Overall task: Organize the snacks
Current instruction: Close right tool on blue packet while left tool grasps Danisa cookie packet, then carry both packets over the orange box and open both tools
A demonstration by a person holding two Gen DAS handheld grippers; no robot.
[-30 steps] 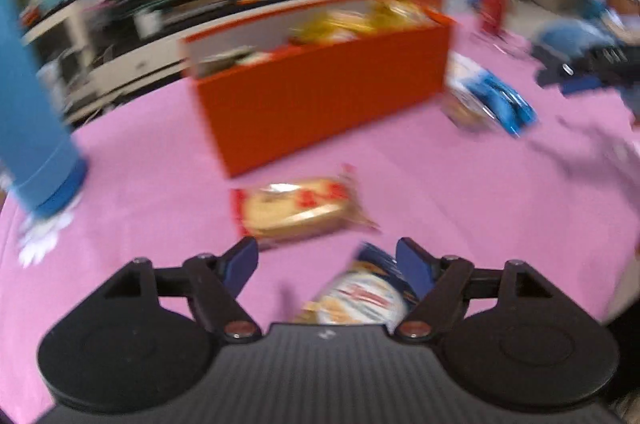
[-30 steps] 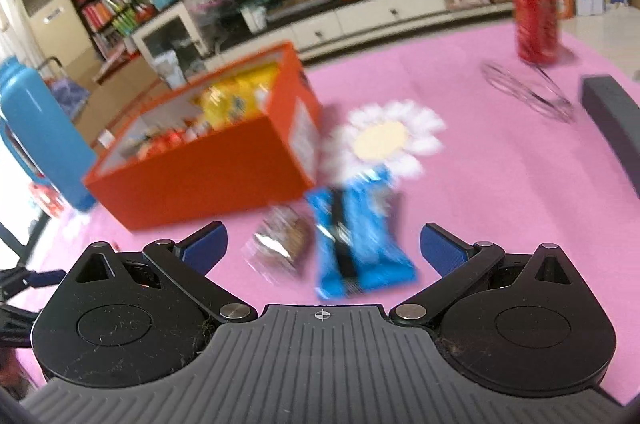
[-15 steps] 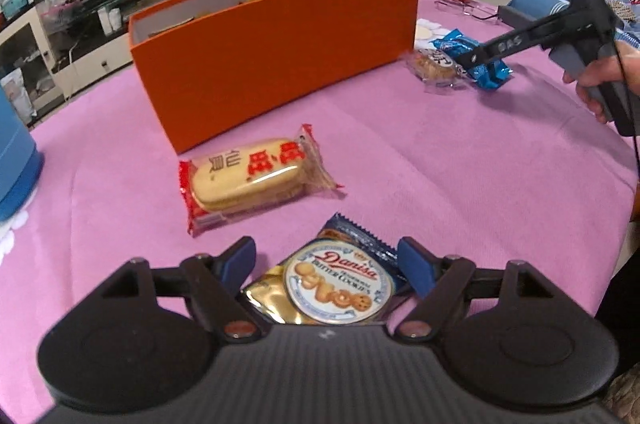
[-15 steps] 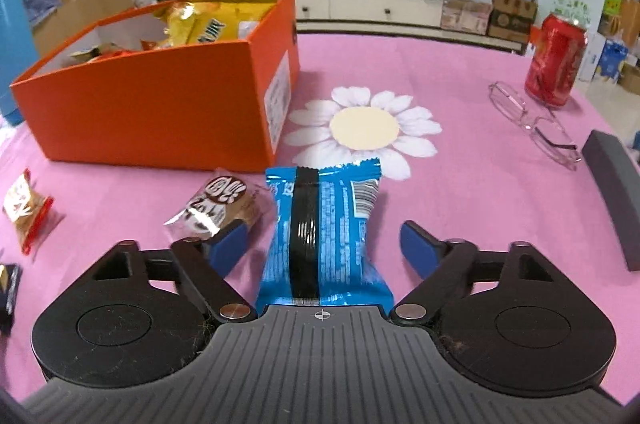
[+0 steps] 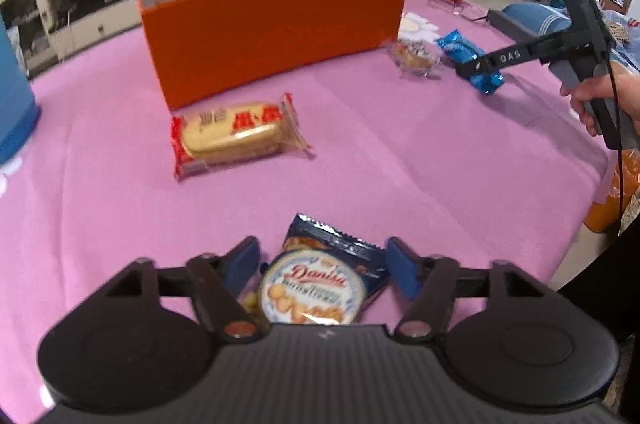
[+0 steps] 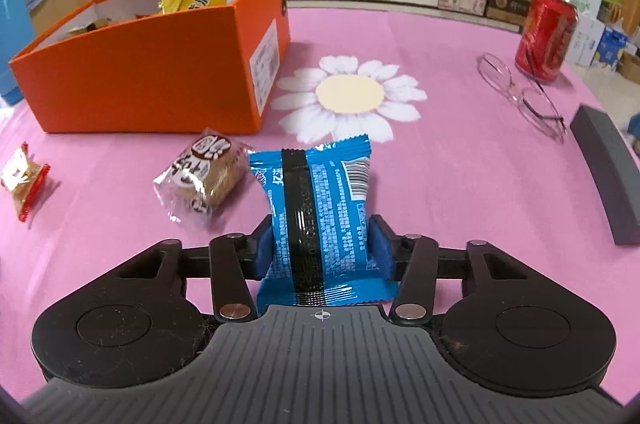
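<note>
Pinching the blue snack packet [image 6: 320, 212] from both sides, the right gripper [image 6: 320, 248] has its jaws clamped on it, low over the pink bench [image 6: 460, 191]. Left gripper [image 5: 322, 264] jaws stand apart around the Danisa cookie pack [image 5: 316, 284]; the orange box [image 5: 276, 27] sits at twelve o'clock.

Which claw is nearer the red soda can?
Right. The right claw, shut on the blue packet, sits nearer the red soda can; the left claw is across the table.
</note>
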